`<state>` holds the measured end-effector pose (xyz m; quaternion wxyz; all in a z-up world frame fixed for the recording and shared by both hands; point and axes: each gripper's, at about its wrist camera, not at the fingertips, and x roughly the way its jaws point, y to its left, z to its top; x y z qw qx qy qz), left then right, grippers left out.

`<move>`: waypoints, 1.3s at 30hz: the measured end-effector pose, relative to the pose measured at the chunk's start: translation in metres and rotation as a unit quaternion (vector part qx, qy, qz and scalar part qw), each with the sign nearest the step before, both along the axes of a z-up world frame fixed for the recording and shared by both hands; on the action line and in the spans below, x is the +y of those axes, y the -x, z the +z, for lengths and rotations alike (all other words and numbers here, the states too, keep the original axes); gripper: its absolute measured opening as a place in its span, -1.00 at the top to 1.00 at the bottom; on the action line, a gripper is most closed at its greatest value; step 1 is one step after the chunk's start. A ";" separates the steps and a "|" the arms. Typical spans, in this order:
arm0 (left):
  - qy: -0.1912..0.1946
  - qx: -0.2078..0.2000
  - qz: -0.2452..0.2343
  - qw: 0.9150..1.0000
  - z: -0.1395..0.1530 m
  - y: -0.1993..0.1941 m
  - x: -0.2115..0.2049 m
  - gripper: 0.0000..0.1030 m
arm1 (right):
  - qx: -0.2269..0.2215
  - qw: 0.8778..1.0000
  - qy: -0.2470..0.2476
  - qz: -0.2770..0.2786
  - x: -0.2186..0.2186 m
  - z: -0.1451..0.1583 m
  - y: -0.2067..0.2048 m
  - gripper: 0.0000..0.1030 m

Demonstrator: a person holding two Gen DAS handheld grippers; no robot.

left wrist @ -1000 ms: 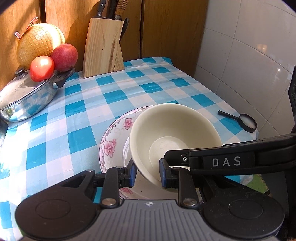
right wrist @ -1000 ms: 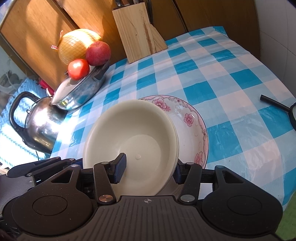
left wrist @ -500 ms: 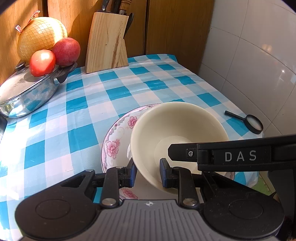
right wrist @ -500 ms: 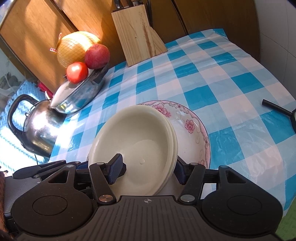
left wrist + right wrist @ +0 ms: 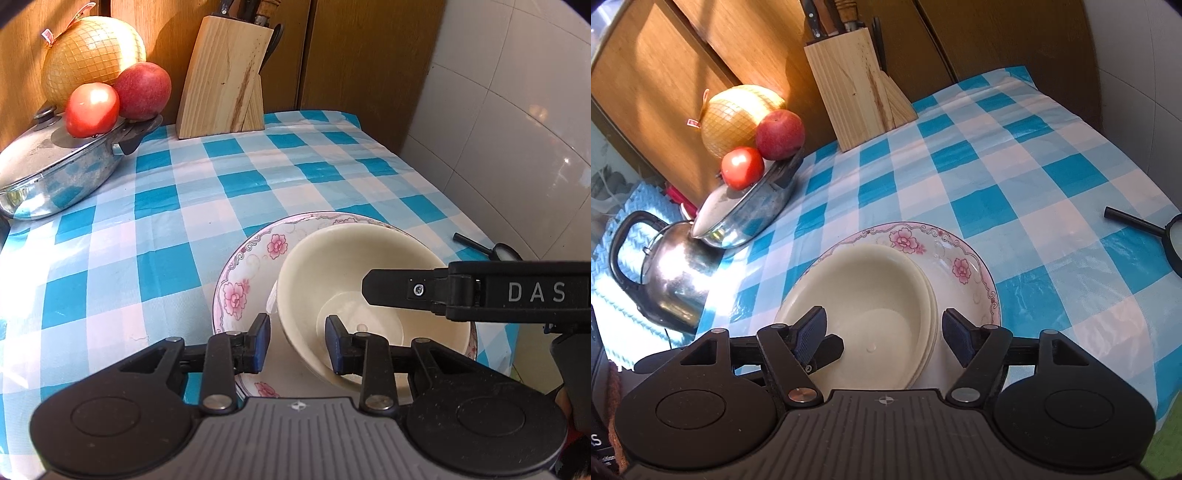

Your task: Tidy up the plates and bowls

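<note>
Since a second ago: cream bowl (image 5: 871,321) lowered from a tilt to sit nested in the floral plate (image 5: 975,295); both sets of jaws parted off its rim. Reads as the stacking step just finished, release under way.

Checked tablecloth (image 5: 258,184): wide bare stretch beyond the plate toward the knife block (image 5: 221,77); near and right edges drop away close to the plate. Steel pan (image 5: 62,177) with pomelo (image 5: 92,59), apple (image 5: 142,90) and tomato (image 5: 92,109) on its lid at far left, kettle (image 5: 670,277) below it off the cloth edge, all well apart from the stack.

Floral plate: flat on the cloth, near the front edge. Cream bowl: inside it, pushed toward the near-right side, apparently more than one stacked.

Right gripper (image 5: 884,334): opening, pads clear of the bowl rim, wall between them. Left gripper (image 5: 297,341): opening too, narrower, pads straddling the bowl's near wall, a sliver of gap showing.

Magnifying glass (image 5: 1160,232): at the right edge, apart from the plate; worth avoiding on withdrawal.
</note>
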<state>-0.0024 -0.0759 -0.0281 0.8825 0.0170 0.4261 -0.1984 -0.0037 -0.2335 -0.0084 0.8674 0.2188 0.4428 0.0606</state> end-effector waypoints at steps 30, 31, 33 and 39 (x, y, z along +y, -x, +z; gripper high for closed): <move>-0.019 -0.078 0.047 0.996 0.023 0.097 0.043 -0.34 | -0.091 0.989 0.110 -0.040 0.020 0.030 0.122 -0.83; -0.019 -0.071 0.042 0.996 0.019 0.101 0.043 -0.37 | -0.083 0.990 0.106 -0.039 0.021 0.026 0.128 -0.85; -0.024 -0.056 0.037 0.997 0.012 0.104 0.042 -0.42 | -0.068 0.993 0.095 -0.034 0.024 0.017 0.136 -0.92; -0.042 -0.026 0.032 0.998 -0.005 0.106 0.037 -0.42 | -0.017 0.995 0.087 -0.048 0.027 -0.006 0.145 -0.93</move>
